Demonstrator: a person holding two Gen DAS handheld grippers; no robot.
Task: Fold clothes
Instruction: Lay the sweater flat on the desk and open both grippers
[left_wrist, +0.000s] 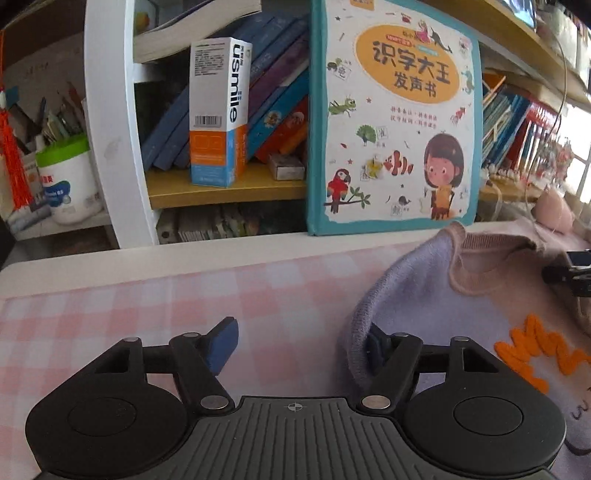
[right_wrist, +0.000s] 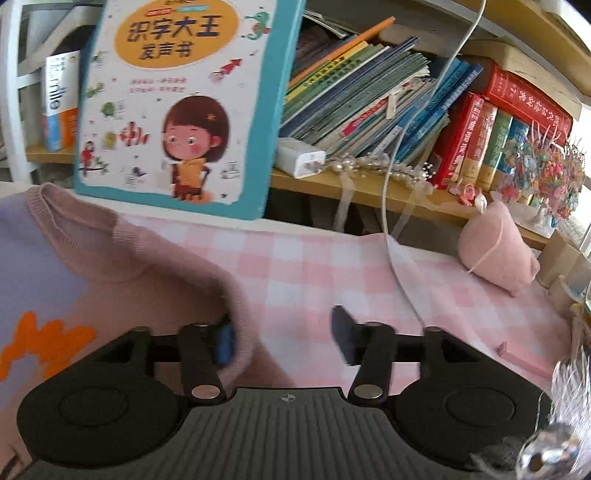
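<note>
A knit sweater (left_wrist: 424, 295), lilac and pink with orange stitching, lies on the pink checked tablecloth (left_wrist: 184, 306). In the left wrist view it fills the right side, and its lilac edge drapes over the right finger. My left gripper (left_wrist: 299, 349) is open with only tablecloth between the pads. In the right wrist view the sweater (right_wrist: 129, 266) fills the left side, and its pink edge curls over the left finger. My right gripper (right_wrist: 284, 341) is open too, and its right finger stands over bare cloth.
A large children's book (left_wrist: 395, 118) leans on the bookshelf (left_wrist: 229, 192) right behind the table edge. A pink stuffed toy (right_wrist: 498, 254) and a white cable (right_wrist: 399, 273) lie on the table to the right. A white tub of pens (left_wrist: 66, 184) stands at far left.
</note>
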